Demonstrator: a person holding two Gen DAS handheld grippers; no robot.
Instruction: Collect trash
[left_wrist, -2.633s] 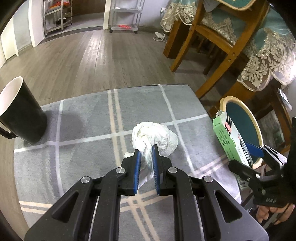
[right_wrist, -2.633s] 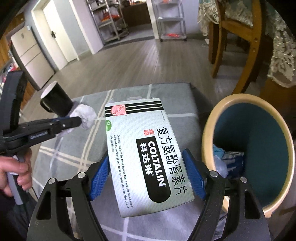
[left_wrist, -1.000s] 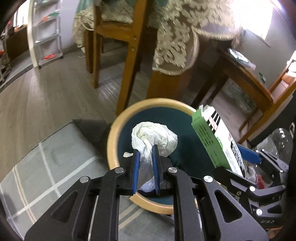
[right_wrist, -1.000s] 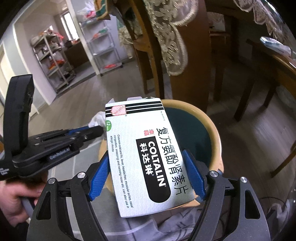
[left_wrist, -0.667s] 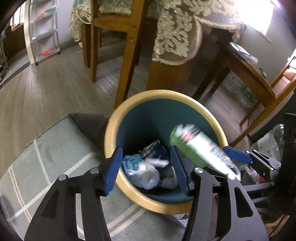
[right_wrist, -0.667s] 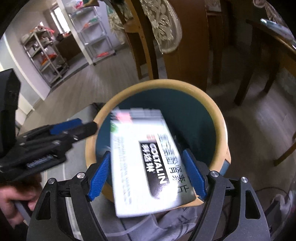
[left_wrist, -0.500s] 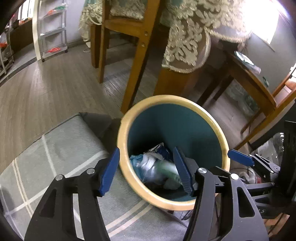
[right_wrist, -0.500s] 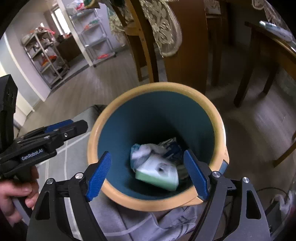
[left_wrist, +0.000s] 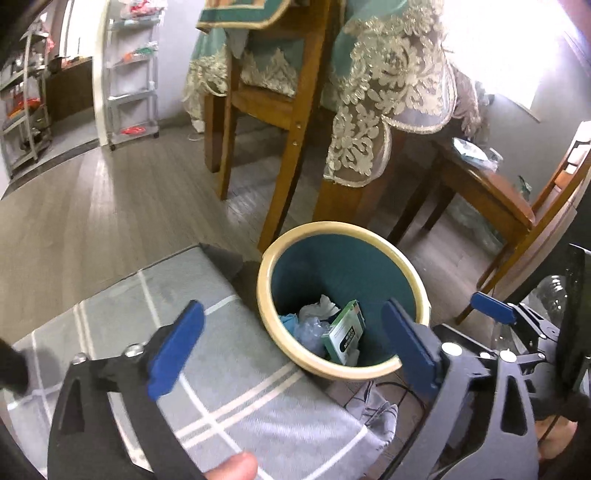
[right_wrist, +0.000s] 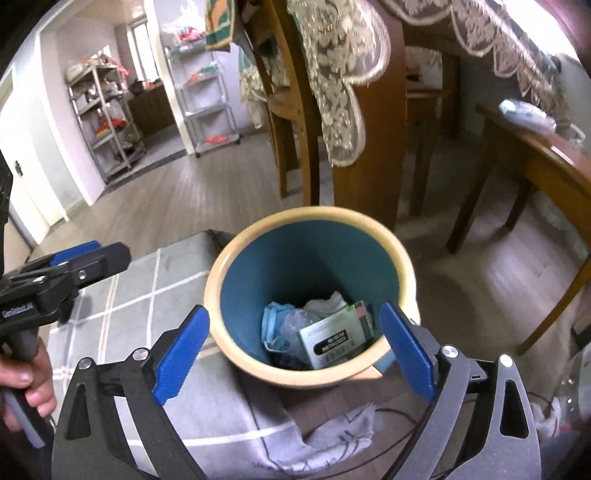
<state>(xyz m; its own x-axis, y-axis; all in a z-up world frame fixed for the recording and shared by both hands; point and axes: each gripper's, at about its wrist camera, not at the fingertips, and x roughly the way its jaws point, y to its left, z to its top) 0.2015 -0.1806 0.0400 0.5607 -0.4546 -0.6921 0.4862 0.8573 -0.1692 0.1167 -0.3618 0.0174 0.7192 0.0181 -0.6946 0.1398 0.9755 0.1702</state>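
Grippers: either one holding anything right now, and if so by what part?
Nothing held. Left gripper and right gripper jaws have just been opening and stand wide, empty; the medicine box and white wad lie in the bin.

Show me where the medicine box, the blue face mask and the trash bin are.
medicine box (right_wrist: 334, 341): right wrist view, on its white printed face.
blue face mask (right_wrist: 273, 326): right wrist view, on the mask's folded body.
trash bin (right_wrist: 221, 273): right wrist view, on the cream rim's left side.

bin (right_wrist: 221, 266) rim hides lower half of medicine box (right_wrist: 334, 341); blue mask (right_wrist: 273, 325) partly buried.
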